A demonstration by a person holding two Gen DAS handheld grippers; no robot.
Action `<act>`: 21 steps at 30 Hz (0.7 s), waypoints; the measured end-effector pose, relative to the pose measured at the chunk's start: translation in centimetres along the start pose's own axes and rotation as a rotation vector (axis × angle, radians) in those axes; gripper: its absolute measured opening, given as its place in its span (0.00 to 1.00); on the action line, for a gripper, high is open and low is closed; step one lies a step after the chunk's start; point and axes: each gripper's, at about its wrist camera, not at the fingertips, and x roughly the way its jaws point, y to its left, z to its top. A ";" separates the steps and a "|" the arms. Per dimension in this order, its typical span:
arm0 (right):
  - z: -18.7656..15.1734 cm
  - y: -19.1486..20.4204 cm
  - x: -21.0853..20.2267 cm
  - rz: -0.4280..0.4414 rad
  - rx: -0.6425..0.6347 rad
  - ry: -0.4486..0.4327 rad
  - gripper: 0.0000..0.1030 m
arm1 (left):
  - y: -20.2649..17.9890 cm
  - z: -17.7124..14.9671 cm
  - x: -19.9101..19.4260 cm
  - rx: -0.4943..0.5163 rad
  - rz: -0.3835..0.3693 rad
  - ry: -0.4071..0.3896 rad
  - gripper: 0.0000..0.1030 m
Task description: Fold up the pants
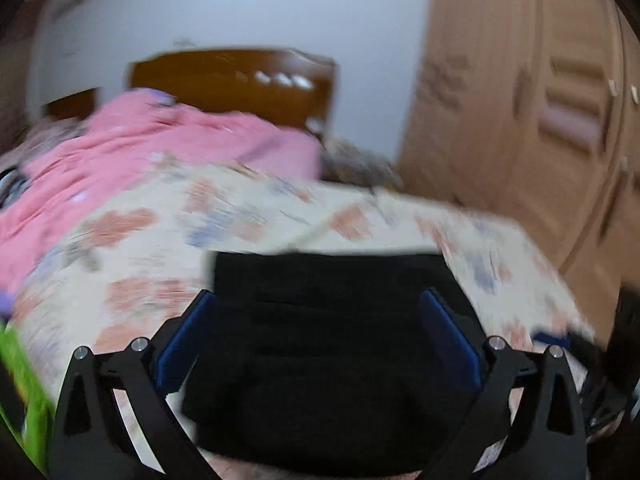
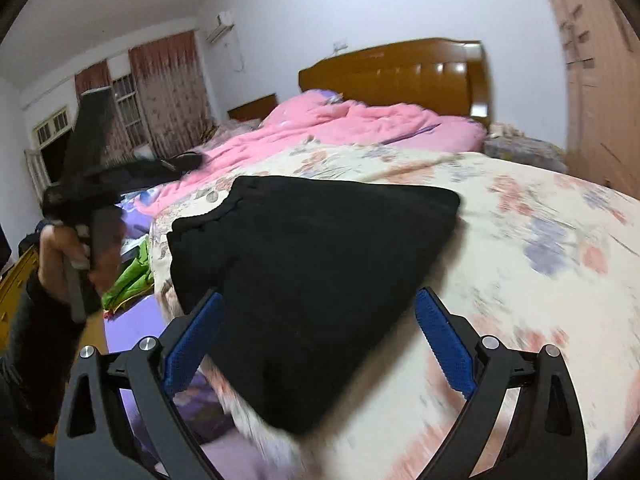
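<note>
A: Two claws, both spread wide and holding nothing, over a folded black cloth pair of pants (image 2: 316, 280) lying on the cream floral bedspread (image 2: 540, 264).

B: Where do the pants sit?

A: Near the bed's near-left corner, a compact bundle. From the right wrist view it runs from the near edge away towards the pink quilt (image 2: 360, 128), its long axis pointing far and slightly left.

B: Which claw is nearer?

A: The right claw (image 2: 320, 340) straddles the bundle's near end, blue pads (image 2: 444, 348) either side of it. The left claw (image 1: 320, 336) frames the same cloth in its own blurred view, yet seen from the right it is raised at far left, well apart.

B: So the next fold?

A: Likely the right's; touching the cloth, I cannot tell.
</note>
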 end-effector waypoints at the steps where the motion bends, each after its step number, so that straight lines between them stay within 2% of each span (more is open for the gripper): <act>1: 0.1 1.1 1.2 0.037 -0.025 0.020 0.90 | -0.2 -0.2 2.0 0.009 0.017 0.051 0.98; 3: -0.6 2.6 2.8 0.033 -0.089 0.077 0.90 | 0.9 -1.4 4.6 -0.016 0.071 0.131 0.98; 4: -1.4 3.0 3.4 0.012 -0.115 0.112 0.90 | 2.4 -2.5 5.7 -0.068 0.085 0.169 0.98; 6: -3.4 3.2 4.5 -0.047 -0.177 0.141 0.90 | 4.4 -4.9 6.6 -0.106 0.122 0.181 0.99; 7: -3.5 3.0 4.4 -0.039 -0.162 0.135 0.90 | 5.7 -6.3 7.3 -0.118 0.127 0.197 0.99; 8: -3.3 3.0 4.3 -0.036 -0.150 0.137 0.90 | 7.4 -7.3 7.8 -0.200 0.021 0.204 0.99; 9: -3.1 3.0 4.3 -0.038 -0.149 0.145 0.90 | 8.7 -7.9 7.6 -0.284 -0.056 0.162 0.99; 11: -3.1 3.0 4.5 -0.044 -0.164 0.153 0.90 | 8.6 -7.8 7.8 -0.239 -0.034 0.186 0.99; 15: -3.2 2.8 4.6 -0.043 -0.163 0.137 0.90 | 8.3 -7.5 8.0 -0.238 -0.008 0.192 0.98; 17: -3.3 2.8 4.5 -0.039 -0.157 0.132 0.90 | 8.0 -6.6 5.7 -0.238 0.068 0.125 0.93; 19: -3.3 2.9 4.5 -0.037 -0.156 0.128 0.92 | 6.5 -5.5 1.8 -0.215 0.153 -0.017 0.92; 21: -3.5 3.3 4.3 -0.044 -0.161 0.124 0.93 | 4.7 -4.2 -1.6 -0.186 0.120 -0.131 0.94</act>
